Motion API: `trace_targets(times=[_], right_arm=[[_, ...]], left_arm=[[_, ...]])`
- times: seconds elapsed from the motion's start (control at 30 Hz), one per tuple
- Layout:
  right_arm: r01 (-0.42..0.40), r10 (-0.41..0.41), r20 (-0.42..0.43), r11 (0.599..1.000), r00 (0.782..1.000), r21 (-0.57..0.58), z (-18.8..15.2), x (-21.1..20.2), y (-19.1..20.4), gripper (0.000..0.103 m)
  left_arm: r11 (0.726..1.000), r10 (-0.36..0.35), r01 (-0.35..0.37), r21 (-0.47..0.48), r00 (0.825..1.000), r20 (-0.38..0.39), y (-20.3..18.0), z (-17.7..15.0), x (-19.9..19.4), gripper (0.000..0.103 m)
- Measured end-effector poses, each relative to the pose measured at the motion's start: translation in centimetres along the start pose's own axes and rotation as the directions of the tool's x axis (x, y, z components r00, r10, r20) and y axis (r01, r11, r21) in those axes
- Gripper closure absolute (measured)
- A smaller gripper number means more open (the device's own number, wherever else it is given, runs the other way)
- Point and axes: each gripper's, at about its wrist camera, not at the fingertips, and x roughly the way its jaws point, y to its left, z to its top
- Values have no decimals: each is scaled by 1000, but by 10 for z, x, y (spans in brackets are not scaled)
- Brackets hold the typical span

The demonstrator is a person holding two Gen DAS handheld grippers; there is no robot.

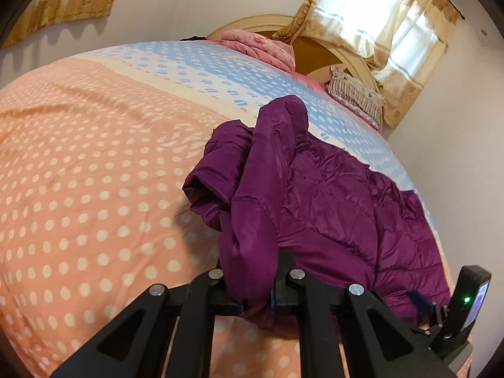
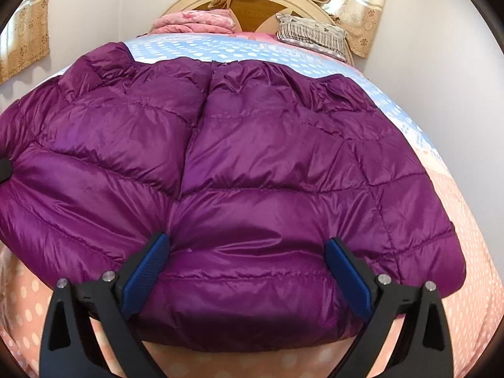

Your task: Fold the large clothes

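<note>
A purple quilted down jacket (image 2: 252,145) lies spread on the bed's dotted peach and blue cover (image 2: 472,283). In the left wrist view the jacket (image 1: 346,208) fills the right side, and one sleeve (image 1: 252,220) is drawn up off the cover (image 1: 78,173) toward the camera. My left gripper (image 1: 255,261) is shut on that sleeve, whose cloth bunches between the fingers and hides the pads. My right gripper (image 2: 249,245) is open over the jacket's near edge. Its blue pads (image 2: 148,267) stand wide apart, with puffy cloth between them and no squeeze showing.
A folded pink quilt (image 2: 195,20) and a patterned pillow (image 2: 312,33) lie at the round wooden headboard (image 2: 252,3). Curtained windows (image 1: 387,25) flank it, and a white wall runs along the bed's right side. A black device with a green light (image 1: 469,302) sits at the lower right.
</note>
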Motion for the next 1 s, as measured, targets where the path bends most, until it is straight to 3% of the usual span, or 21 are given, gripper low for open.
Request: trace_targets(times=[0.2, 0.33, 0.4, 0.5, 0.63, 0.73, 0.83, 0.97, 1.0], right_arm=[[-9, 9, 21, 1000, 1000, -28, -8, -13, 26, 2], [-151, 151, 18, 988, 988, -31, -6, -28, 24, 3], [-197, 197, 60, 980, 979, -4, -4, -46, 4, 6], [-167, 157, 154, 984, 975, 56, -3, -71, -49, 5], [-15, -17, 166, 982, 986, 189, -11, -73, -141, 4], [140, -170, 89, 952, 981, 273, -29, -61, -208, 4], [216, -236, 20, 918, 972, 333, -53, -55, -263, 4], [237, -248, -25, 884, 968, 403, -83, -55, -305, 4], [238, -247, -33, 878, 968, 416, -91, -55, -312, 4]], left_arm=[[1000, 10, -9, -19, 999, 43, 22, 2, -32, 94], [999, 32, -35, 30, 994, 102, 22, 12, -57, 95], [996, 32, -43, 77, 990, 136, 12, 18, -69, 95], [989, 2, -30, 145, 983, 186, -13, 27, -85, 95], [958, -65, -1, 285, 973, 223, -75, 31, -94, 95], [913, -134, 40, 406, 970, 205, -132, 27, -91, 95], [843, -192, 74, 533, 967, 169, -192, 11, -81, 95], [687, -227, 137, 713, 973, 32, -266, -39, -45, 95], [631, -213, 147, 761, 977, -12, -282, -59, -30, 95]])
